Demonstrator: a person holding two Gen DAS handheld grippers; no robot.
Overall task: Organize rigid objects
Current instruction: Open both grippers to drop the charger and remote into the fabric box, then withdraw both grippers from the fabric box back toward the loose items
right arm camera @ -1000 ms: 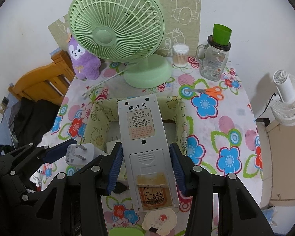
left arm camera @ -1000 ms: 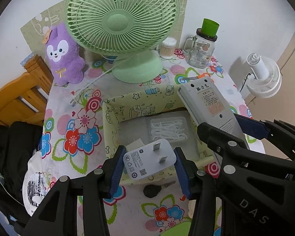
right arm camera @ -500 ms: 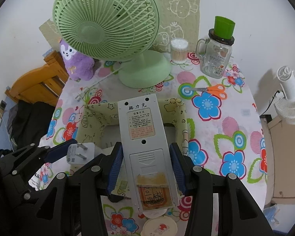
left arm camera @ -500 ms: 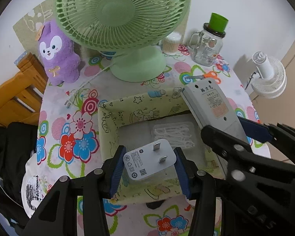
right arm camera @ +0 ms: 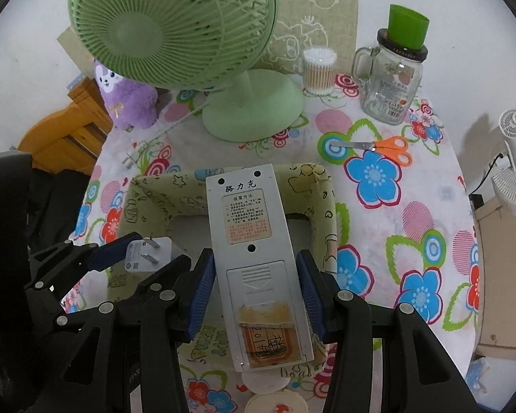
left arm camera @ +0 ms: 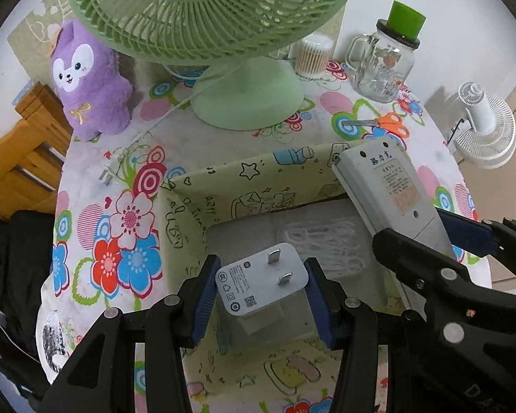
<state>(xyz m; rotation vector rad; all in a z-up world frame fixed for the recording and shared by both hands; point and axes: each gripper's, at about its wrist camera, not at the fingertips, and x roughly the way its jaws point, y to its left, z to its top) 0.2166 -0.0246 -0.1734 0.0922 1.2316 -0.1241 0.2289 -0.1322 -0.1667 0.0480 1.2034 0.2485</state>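
Over bin [left arm camera: 196, 213]: my left gripper [left arm camera: 260, 287] clamps white plug [left arm camera: 261, 284], prongs up.
Right gripper [right arm camera: 251, 287]: clamps grey remote [right arm camera: 254, 254], back up.
Hidden: remote's buttons.

The grey remote control [right arm camera: 254, 261] carries the heading 骆力克 printed across its back near the top end, and just below that a framed label headed 设置方法, whose smaller lines are too fine to read. Further down the remote, on the taped yellowed patch, stand handwritten dark characters that cannot be made out. The white plug adapter [left arm camera: 261, 280] bears a CCC mark, small symbols and a QR code beside its prongs. The fabric box [left arm camera: 196, 220] shows doodle lettering, unreadable
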